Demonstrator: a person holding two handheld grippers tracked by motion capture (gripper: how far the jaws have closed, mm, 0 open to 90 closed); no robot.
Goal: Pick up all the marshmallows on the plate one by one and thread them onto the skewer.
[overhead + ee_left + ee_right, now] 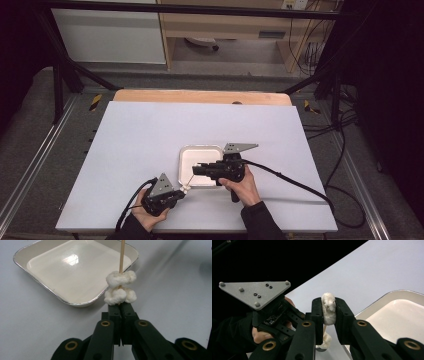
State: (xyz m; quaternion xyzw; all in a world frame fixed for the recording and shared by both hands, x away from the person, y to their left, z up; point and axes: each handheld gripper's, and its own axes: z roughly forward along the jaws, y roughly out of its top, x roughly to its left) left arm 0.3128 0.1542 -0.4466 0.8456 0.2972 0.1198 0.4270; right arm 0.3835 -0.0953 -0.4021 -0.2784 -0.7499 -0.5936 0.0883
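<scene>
Wooden thin skewer [122, 255] clamped in left gripper [121, 307], two lumpy white pieces [120, 287] threaded beside cream square tray [75, 303]; right gripper view: right gripper [329, 312] pinches a third white lump [329, 310].

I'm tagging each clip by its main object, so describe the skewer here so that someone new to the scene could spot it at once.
On the white table, look just off the near left corner of the shallow white tray. There the left gripper, jaws shut, clamps the lower end of a thin wooden skewer. Two lumpy white pieces are threaded on it just above the jaws.
</scene>
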